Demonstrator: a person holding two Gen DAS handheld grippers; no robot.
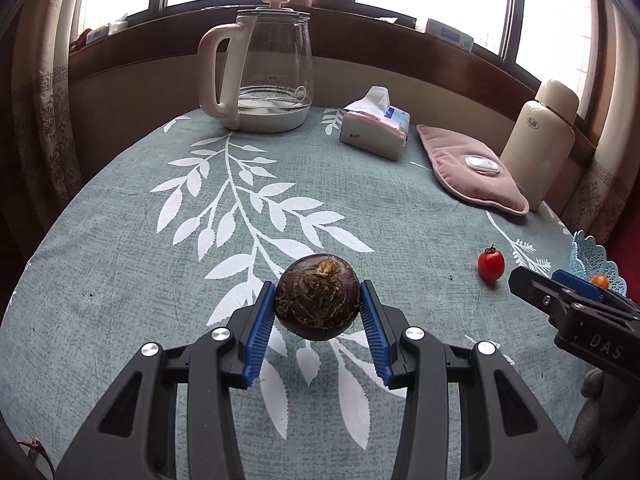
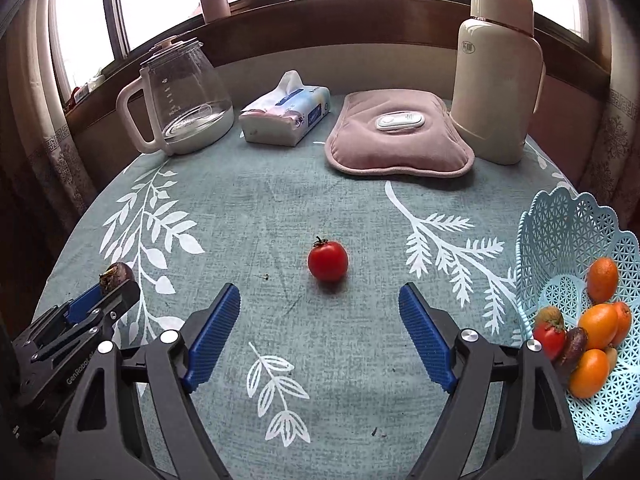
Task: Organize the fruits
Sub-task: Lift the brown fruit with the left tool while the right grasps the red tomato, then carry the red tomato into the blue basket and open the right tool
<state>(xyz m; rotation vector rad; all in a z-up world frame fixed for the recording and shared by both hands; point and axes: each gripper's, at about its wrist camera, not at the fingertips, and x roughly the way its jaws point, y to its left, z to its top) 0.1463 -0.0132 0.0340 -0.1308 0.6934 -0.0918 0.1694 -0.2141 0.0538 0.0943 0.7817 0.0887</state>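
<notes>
Blue-padded left gripper [image 1: 318,312] clamps a dark water chestnut [image 1: 318,298], left of the tomato [image 2: 328,261]. Right gripper [image 2: 320,312] gapes wide, holding nothing, just short of the tomato; basket [image 2: 560,216] lies right of it.

Leaf-print table [image 2: 280,208] with kettle [image 2: 180,108], tissue pack [image 2: 286,114], pink pad [image 2: 396,140], thermos [image 2: 498,76], tomato [image 2: 328,261], basket [image 2: 560,232].

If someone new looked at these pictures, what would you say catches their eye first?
Probably the dark, rooty water chestnut clamped in the left tongs above the leaf-patterned tablecloth. Next, the red tomato lying alone ahead of the open right tongs, and the pale blue basket of fruit at the table's right edge.
</notes>
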